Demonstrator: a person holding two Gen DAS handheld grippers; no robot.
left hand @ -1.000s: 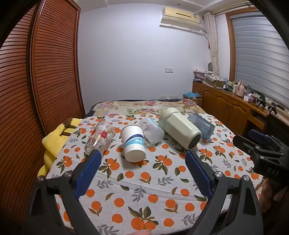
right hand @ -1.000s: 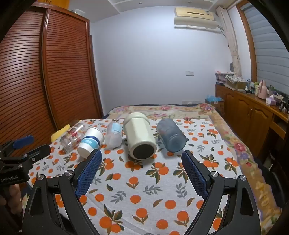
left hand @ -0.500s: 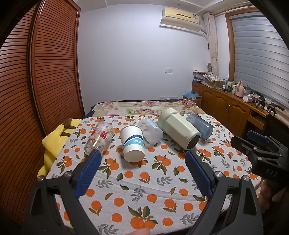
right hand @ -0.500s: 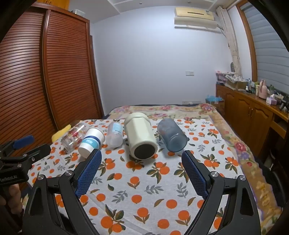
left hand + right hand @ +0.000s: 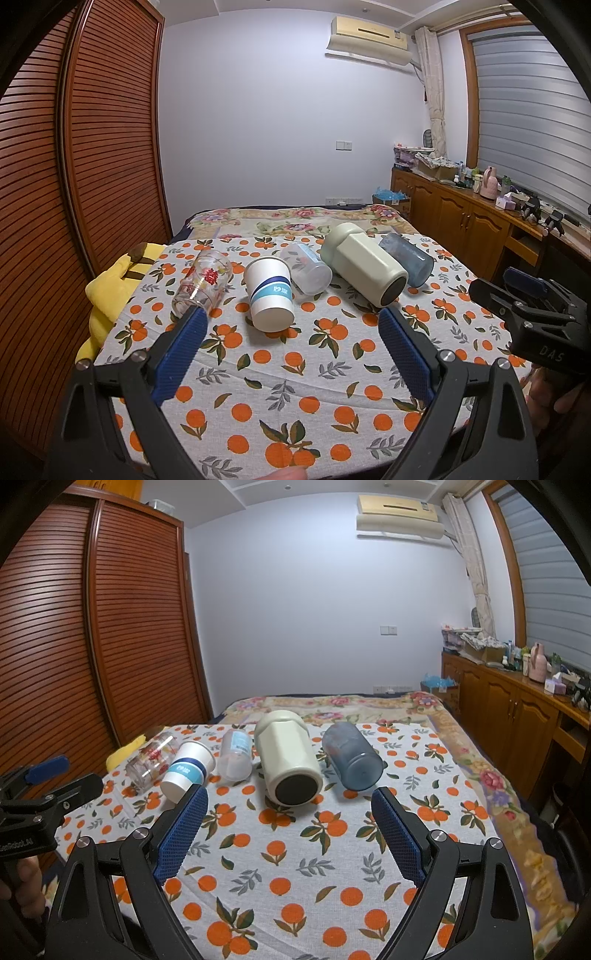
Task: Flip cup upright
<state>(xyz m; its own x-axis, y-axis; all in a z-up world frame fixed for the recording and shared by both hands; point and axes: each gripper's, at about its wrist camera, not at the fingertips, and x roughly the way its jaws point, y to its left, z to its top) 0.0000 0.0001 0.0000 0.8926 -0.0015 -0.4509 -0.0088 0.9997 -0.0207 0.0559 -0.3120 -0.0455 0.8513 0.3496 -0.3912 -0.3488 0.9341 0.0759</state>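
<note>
Several cups lie on their sides in a row on the orange-print cloth (image 5: 295, 369): a clear glass with red flowers (image 5: 203, 282), a white paper cup with a blue band (image 5: 269, 291), a clear plastic cup (image 5: 306, 267), a big cream tumbler (image 5: 364, 267) and a blue-grey cup (image 5: 406, 258). My left gripper (image 5: 291, 339) is open and empty, just short of the paper cup. My right gripper (image 5: 290, 819) is open and empty, just short of the cream tumbler (image 5: 288, 760), with the blue-grey cup (image 5: 351, 755) to its right.
A yellow plush toy (image 5: 110, 288) lies at the cloth's left edge beside the brown slatted wardrobe (image 5: 74, 184). A floral bedspread (image 5: 295, 221) stretches behind the cups. A wooden sideboard (image 5: 480, 229) with clutter runs along the right wall.
Both grippers have crept slightly forward toward the cups. The cups have not moved and both grippers stay open.
</note>
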